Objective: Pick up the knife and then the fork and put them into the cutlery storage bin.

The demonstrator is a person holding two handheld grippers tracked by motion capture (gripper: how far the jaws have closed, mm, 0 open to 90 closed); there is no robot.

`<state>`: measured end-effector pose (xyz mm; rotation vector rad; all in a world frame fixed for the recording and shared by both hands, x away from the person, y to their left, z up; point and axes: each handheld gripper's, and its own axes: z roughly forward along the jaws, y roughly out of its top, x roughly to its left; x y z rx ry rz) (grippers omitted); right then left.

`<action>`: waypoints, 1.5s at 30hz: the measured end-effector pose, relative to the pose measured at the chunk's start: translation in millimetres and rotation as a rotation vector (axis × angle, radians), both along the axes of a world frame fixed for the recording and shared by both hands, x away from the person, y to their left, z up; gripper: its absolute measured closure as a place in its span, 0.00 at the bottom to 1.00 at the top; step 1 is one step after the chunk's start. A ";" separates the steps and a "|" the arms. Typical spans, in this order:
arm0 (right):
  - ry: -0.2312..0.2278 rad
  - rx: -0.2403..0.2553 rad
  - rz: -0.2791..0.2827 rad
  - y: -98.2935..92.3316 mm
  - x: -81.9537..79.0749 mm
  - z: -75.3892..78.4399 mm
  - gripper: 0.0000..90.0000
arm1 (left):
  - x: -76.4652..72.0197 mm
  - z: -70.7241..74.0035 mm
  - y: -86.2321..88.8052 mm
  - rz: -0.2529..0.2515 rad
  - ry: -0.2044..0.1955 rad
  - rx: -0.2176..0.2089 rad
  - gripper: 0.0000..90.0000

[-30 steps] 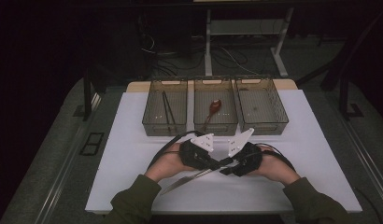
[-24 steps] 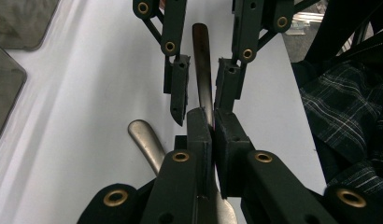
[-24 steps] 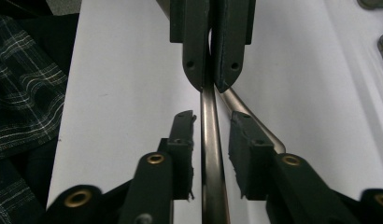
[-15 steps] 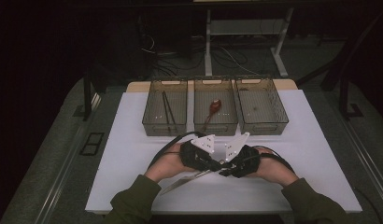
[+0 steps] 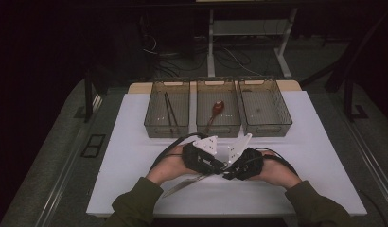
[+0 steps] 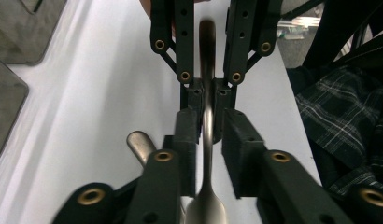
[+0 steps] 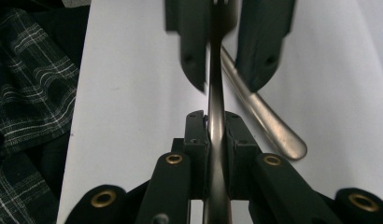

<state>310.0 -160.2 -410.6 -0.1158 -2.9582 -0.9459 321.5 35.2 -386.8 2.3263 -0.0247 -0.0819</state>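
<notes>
My two grippers meet tip to tip over the white table's (image 5: 135, 156) near middle, with a slim metal utensil (image 6: 207, 56) edge-on between them. The right gripper (image 7: 215, 121) is shut on its handle (image 7: 216, 93), its jaws having just been closing. The left gripper (image 6: 209, 121) has just been opening; its pads stand slightly off the utensil, which still runs between them. In the high view the left gripper (image 5: 216, 166) and right gripper (image 5: 232, 171) nearly touch. A second metal utensil (image 5: 185, 184) lies flat on the table under the left gripper.
Three clear bins stand in a row at the back: the left bin (image 5: 152, 118) holds dark sticks, the middle bin (image 5: 232, 118) a wooden spoon (image 5: 216, 109), the right bin (image 5: 282, 116) nothing I can make out. Cables loop behind both hands.
The left gripper's jaws have parted a little off the utensil while the right gripper's have drawn in on it. Neither hand has shifted.
</notes>
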 end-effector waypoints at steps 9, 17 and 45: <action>-0.013 0.010 -0.038 -12.7 4.1 4.2 0.90 | 3.2 4.1 36.2 0.165 0.052 -0.119 0.59; -0.038 0.050 -0.102 -33.6 11.7 14.4 0.90 | -6.3 -7.0 85.1 0.353 0.063 -0.165 0.45; -0.127 0.237 -0.588 -127.0 76.7 81.1 0.90 | -40.0 -47.2 126.7 0.628 0.049 -0.209 0.09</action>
